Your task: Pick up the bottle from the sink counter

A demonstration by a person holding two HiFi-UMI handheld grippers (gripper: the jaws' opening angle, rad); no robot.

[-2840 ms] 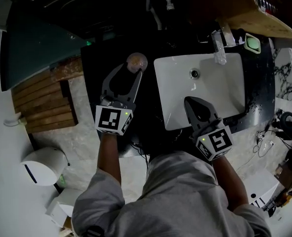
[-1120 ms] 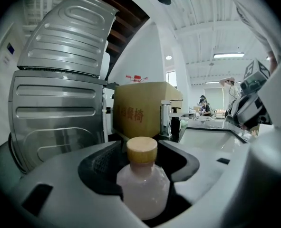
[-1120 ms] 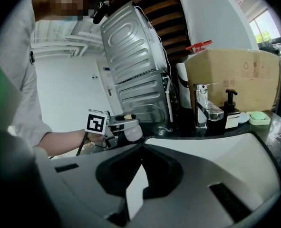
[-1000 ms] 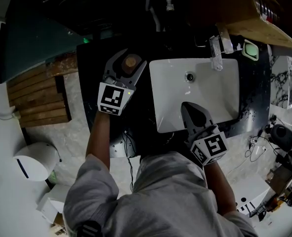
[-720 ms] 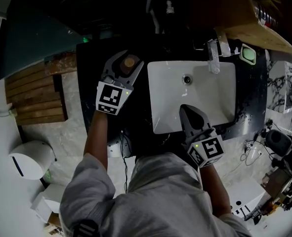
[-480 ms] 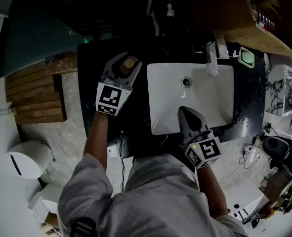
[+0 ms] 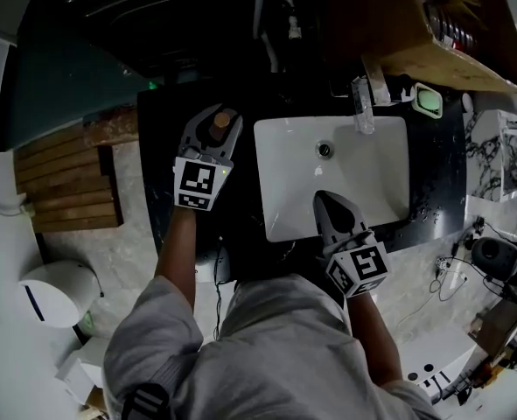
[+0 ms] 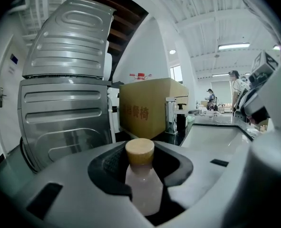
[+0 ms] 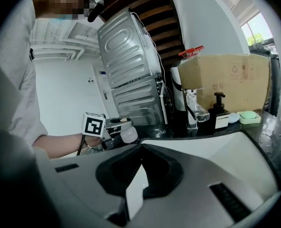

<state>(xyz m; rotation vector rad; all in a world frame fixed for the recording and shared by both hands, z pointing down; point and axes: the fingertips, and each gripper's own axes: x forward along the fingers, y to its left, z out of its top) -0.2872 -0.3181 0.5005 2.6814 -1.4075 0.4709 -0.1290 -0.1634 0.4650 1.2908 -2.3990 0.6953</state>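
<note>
A small translucent plastic bottle with a round tan cap stands upright between the dark ribbed pads of the left gripper. The jaws are closing and touch the bottle's sides, over the glossy black counter left of the white rectangular basin. A ribbed metal appliance stands behind. The right gripper, jaws together, hangs over the basin's near edge.

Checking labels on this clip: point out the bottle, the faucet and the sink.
bottle [image 8: 143, 186]: left gripper view, on its pale body.
faucet [image 9: 191, 106]: right gripper view, on its upright stem.
sink [image 7: 372, 169]: head view, on the bare white basin floor.
</note>
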